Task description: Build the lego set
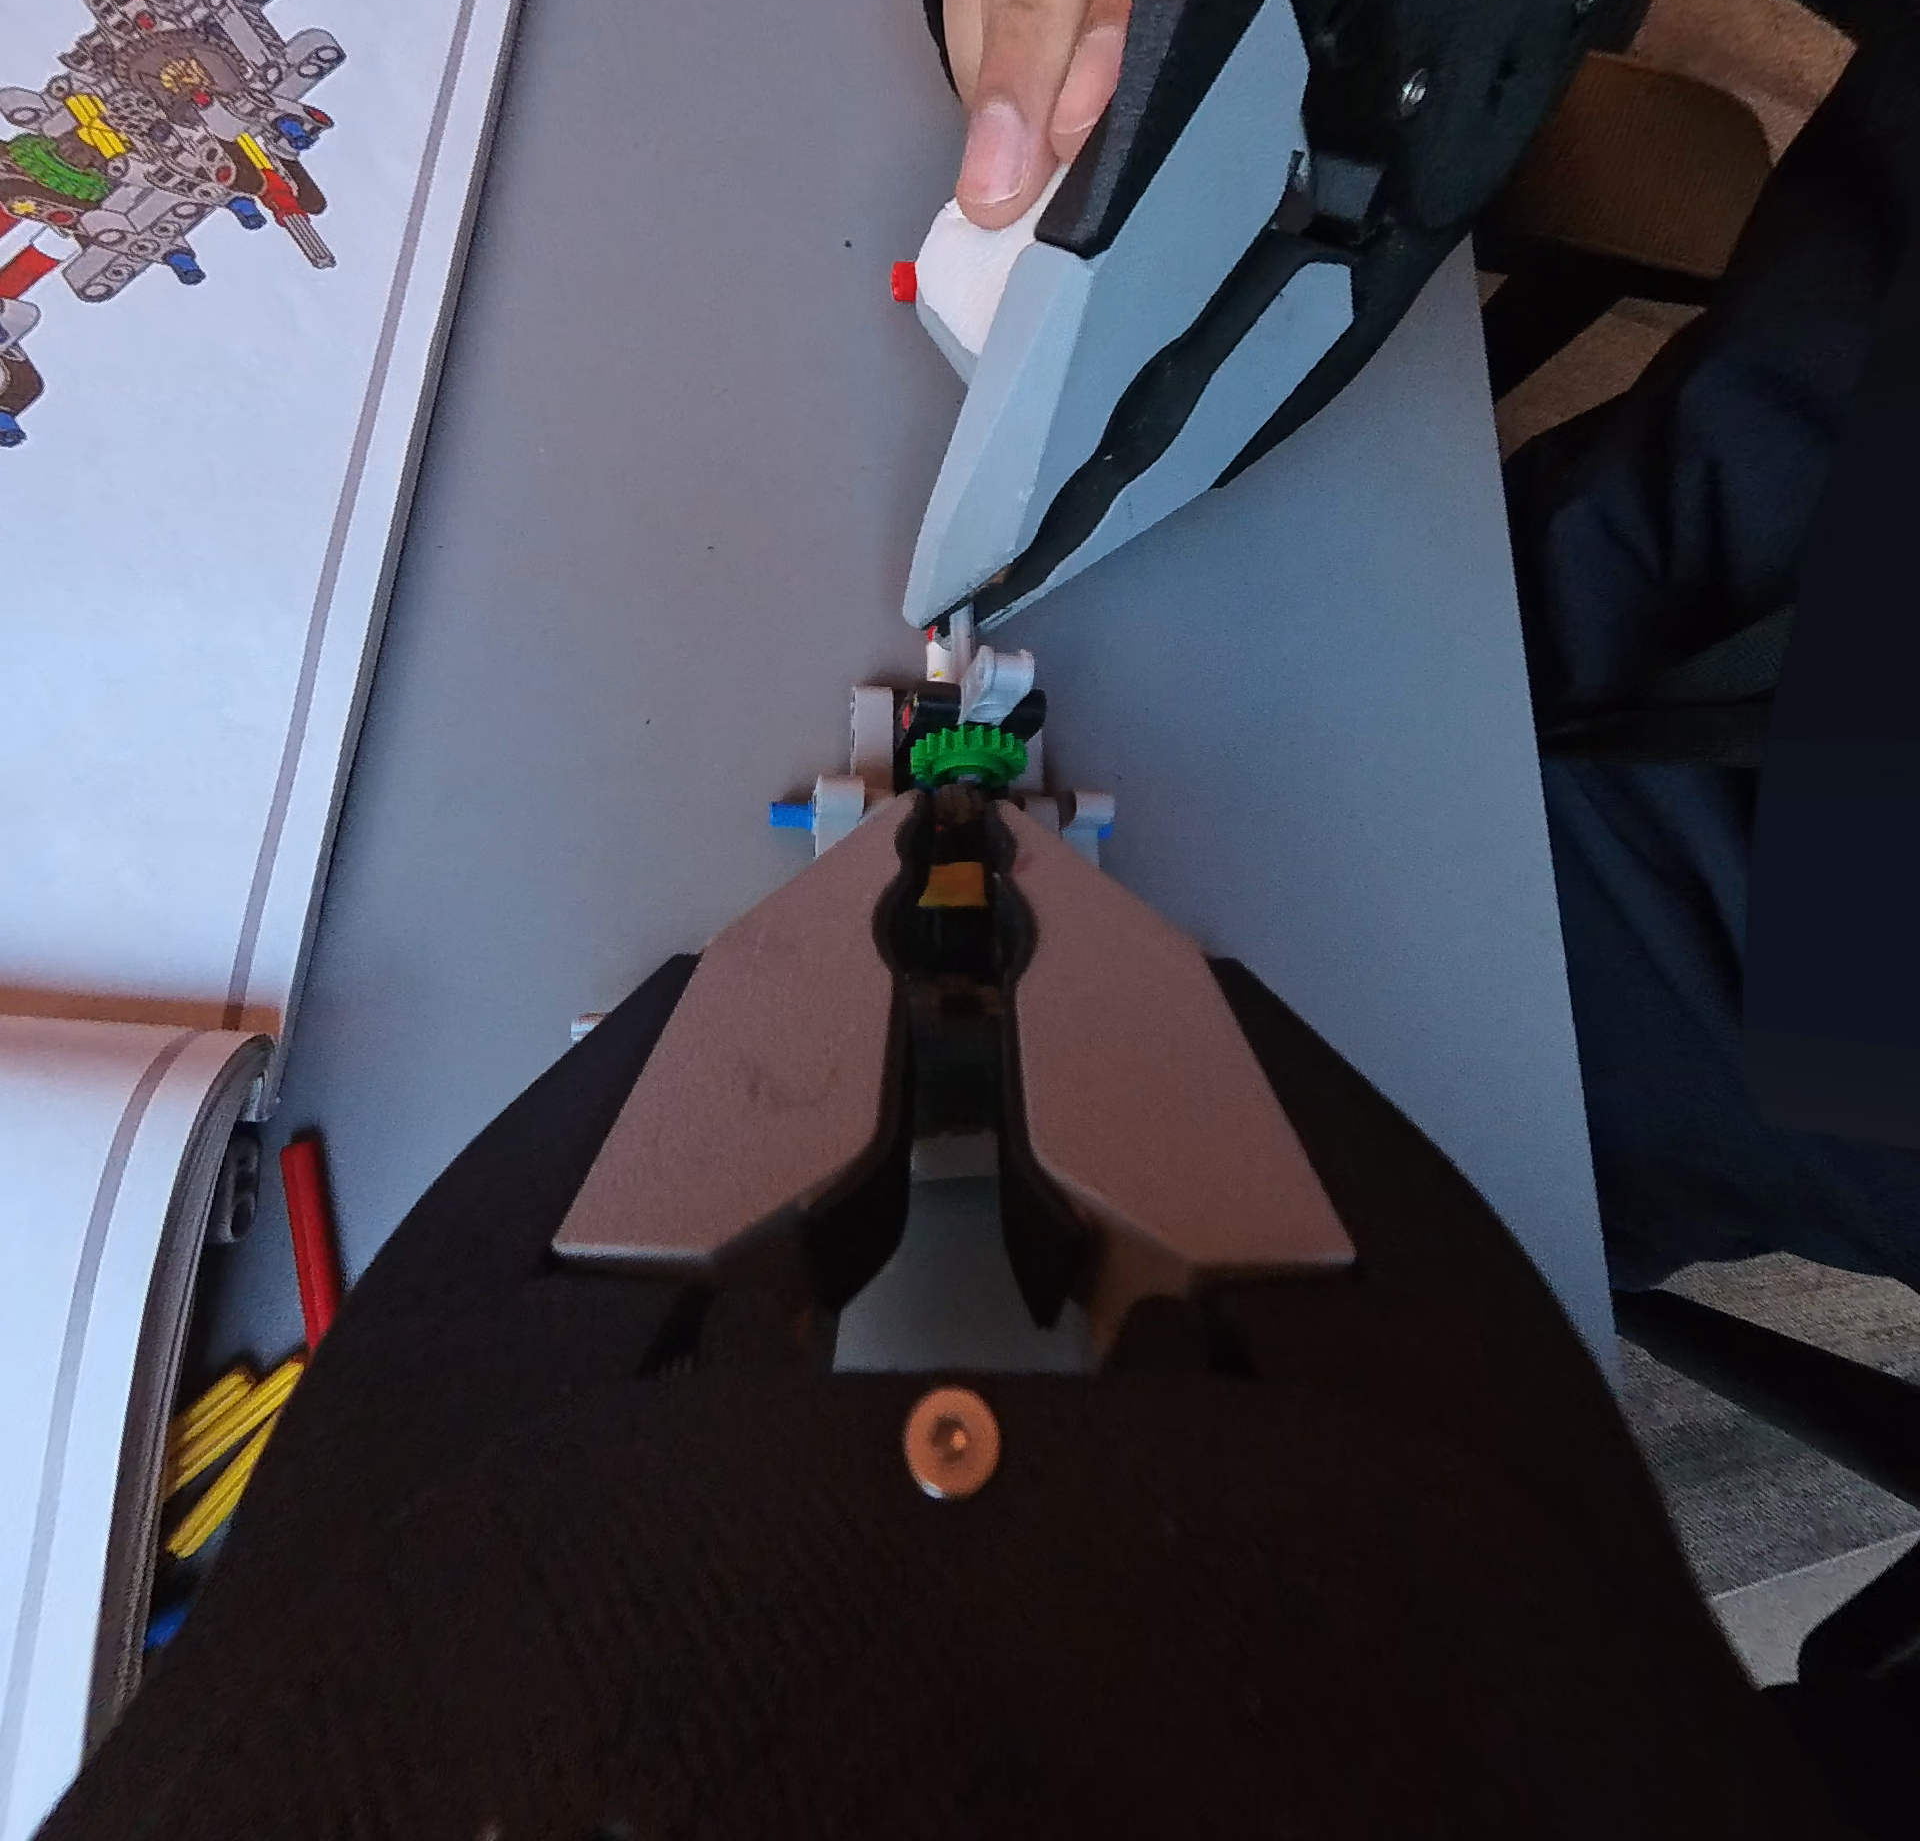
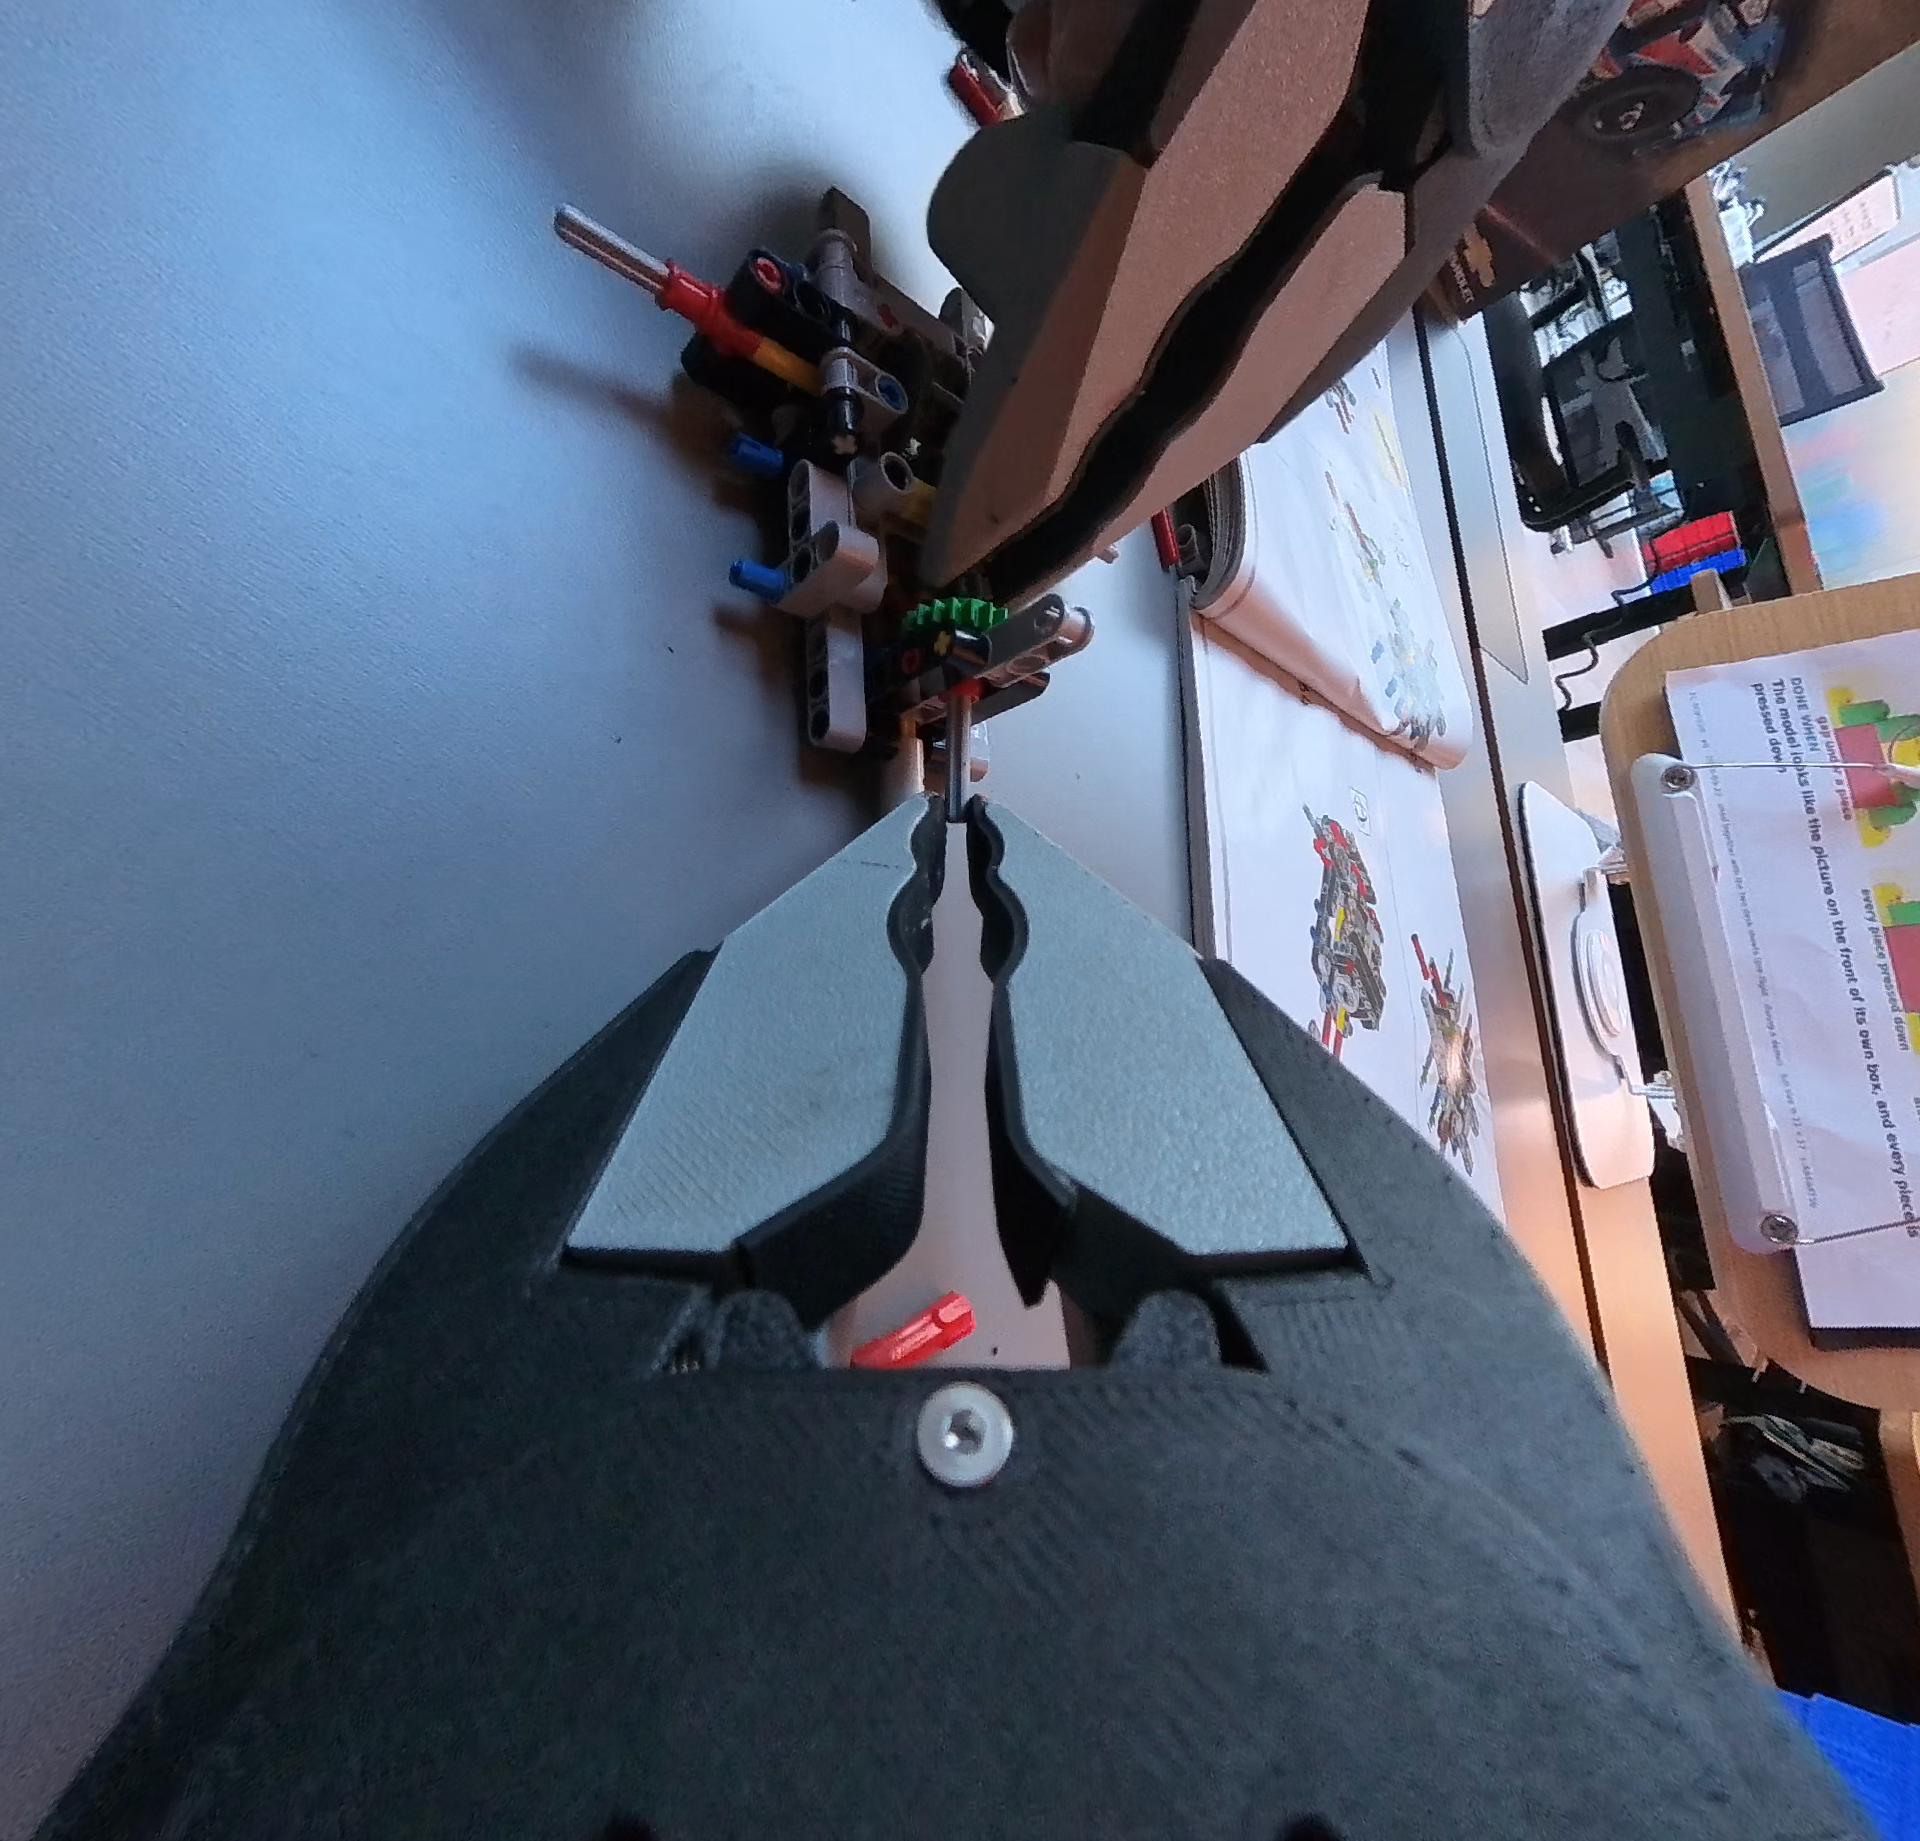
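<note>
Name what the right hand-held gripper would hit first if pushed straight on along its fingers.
The brick model. The right hand-held gripper already pinches a thin grey axle running into it, so it would likely meet the black beam by the green gear.

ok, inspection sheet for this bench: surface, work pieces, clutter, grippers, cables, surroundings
Surface: grey table, bare around the model.
Work pieces: brick model with green gear and thin grey axle sticking out.
Clutter: open instruction booklet; loose red and yellow rods beside it; red pin.
Grippers: left gripper closed on the model just behind the gear; right gripper pinching the axle tip.
Cables: nothing seen.
Surroundings: wooden stand with printed sheet; shelves behind, blurred.
</note>
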`<state>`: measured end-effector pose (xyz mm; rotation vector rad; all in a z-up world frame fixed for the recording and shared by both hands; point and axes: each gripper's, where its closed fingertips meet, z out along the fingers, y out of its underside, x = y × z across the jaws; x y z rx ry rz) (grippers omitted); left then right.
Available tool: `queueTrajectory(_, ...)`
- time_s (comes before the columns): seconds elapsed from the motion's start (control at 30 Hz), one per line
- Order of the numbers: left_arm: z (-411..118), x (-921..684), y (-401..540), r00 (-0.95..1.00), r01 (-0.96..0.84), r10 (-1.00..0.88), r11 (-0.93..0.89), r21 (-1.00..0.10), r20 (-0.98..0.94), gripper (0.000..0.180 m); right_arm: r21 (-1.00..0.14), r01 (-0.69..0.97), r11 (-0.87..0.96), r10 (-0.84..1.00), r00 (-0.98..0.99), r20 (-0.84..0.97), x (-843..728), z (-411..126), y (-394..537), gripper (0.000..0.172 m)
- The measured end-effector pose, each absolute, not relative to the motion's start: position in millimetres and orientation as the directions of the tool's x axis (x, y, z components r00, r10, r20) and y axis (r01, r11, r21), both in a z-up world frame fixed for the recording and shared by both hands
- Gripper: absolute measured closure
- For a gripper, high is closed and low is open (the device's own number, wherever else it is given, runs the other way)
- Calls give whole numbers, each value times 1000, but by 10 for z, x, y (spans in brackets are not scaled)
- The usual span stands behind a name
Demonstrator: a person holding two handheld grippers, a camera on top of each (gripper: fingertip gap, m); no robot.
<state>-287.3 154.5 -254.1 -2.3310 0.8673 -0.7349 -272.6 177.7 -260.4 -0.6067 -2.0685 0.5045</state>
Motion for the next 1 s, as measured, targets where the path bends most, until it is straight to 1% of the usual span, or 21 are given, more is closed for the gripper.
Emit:
queueTrajectory(0.57, -2546, -2848, 1514, 638, -433, -715, -642, -633, 288, 175, -543, 223, 810, 577, -474, 665, -2724, -2598, 1769, 172)
queueTrajectory(0.73, -2539, -2856, 1507, 641, -418, -699, -664, -620, 317, 175, -503, 209, 839, 539, -453, 710, -2735, -2576, 1772, 172)
queueTrajectory(1.0, -2542, -2890, 1485, 650, -416, -682, -689, -593, 336, 175, -403, 166, 900, 434, -424, 794, -2763, -2579, 1761, 172)
